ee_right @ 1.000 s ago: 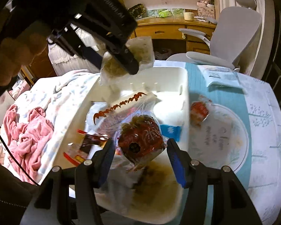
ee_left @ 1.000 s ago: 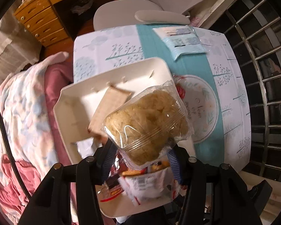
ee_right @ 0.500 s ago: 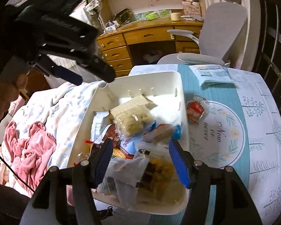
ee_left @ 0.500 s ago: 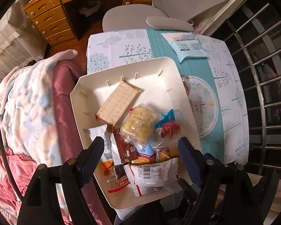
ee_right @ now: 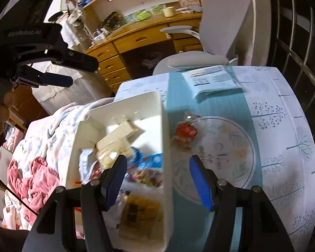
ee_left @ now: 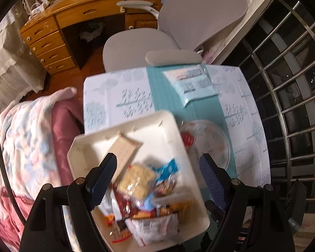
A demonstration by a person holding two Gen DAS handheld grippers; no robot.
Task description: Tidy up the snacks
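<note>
I am holding my left claw (ee_left: pixel 157 174) wide apart above the white bin (ee_left: pixel 168 130), with nothing between its pads. The bin is sitting on the worktop (ee_left: pixel 245 109) at its bed-side edge, holding a heap of snack packets: a clear-wrapped pale cake (ee_left: pixel 136 178), a tan cracker sleeve (ee_left: pixel 124 149) and a blue wrapper (ee_left: pixel 168 168) among them. I am holding my right claw (ee_right: pixel 157 180) part open and empty, straddling the bin's right wall (ee_right: pixel 166 147). One red-wrapped snack (ee_right: pixel 185 131) is lying outside the bin, just beside it on the round placemat (ee_right: pixel 237 147). A pale blue flat packet (ee_right: pixel 212 79) is lying at the worktop's far end.
</note>
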